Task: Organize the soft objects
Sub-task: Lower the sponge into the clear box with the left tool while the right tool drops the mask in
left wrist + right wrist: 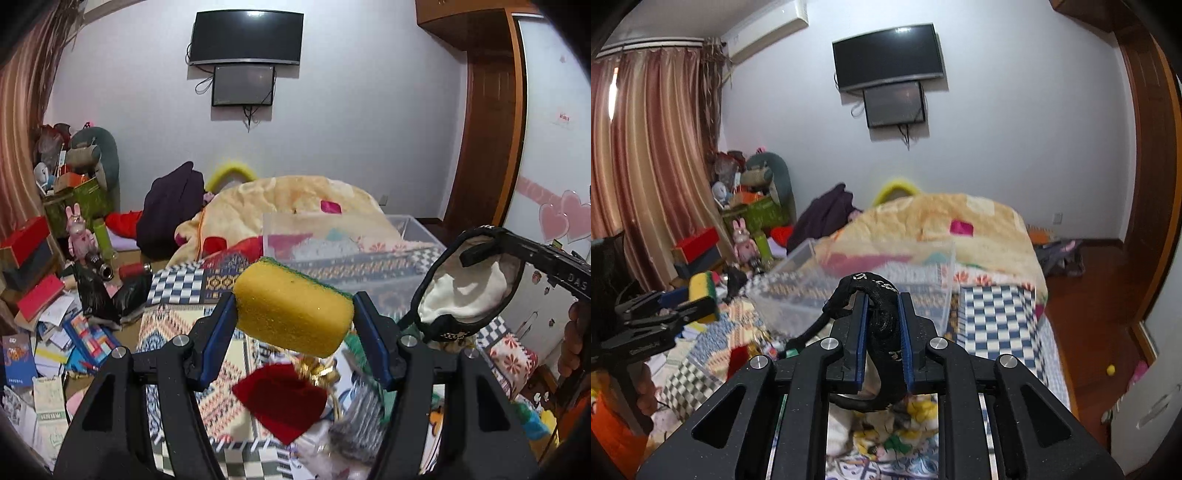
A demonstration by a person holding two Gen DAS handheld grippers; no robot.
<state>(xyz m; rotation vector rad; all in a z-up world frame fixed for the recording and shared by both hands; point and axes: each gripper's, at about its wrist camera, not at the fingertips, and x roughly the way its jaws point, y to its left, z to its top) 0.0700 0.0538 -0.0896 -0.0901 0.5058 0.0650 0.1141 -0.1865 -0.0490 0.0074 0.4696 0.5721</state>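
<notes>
Yellow sponge (293, 312) held aloft, clamped between the jaws of the left gripper (294, 314); black-trimmed white fabric piece (467, 291) pinched tight in the right gripper (882, 321), also clear of the bed (993, 314). Carrying step, judging by both loads lifted. Next: over the clear plastic bin (857, 291) just ahead, then release inside.

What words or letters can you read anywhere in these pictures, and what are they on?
"DAS": raised letters on the right hand-held gripper, the end cut off.
Green-and-white box on the floor: printing too blurred to read.
Red sign on the wardrobe door: too small to read.
Left hand-held gripper: side lettering too blurred.
Black trim of the fabric item in the right hand-held gripper: pale marks, unreadable.
Books and papers: no readable text.
</notes>
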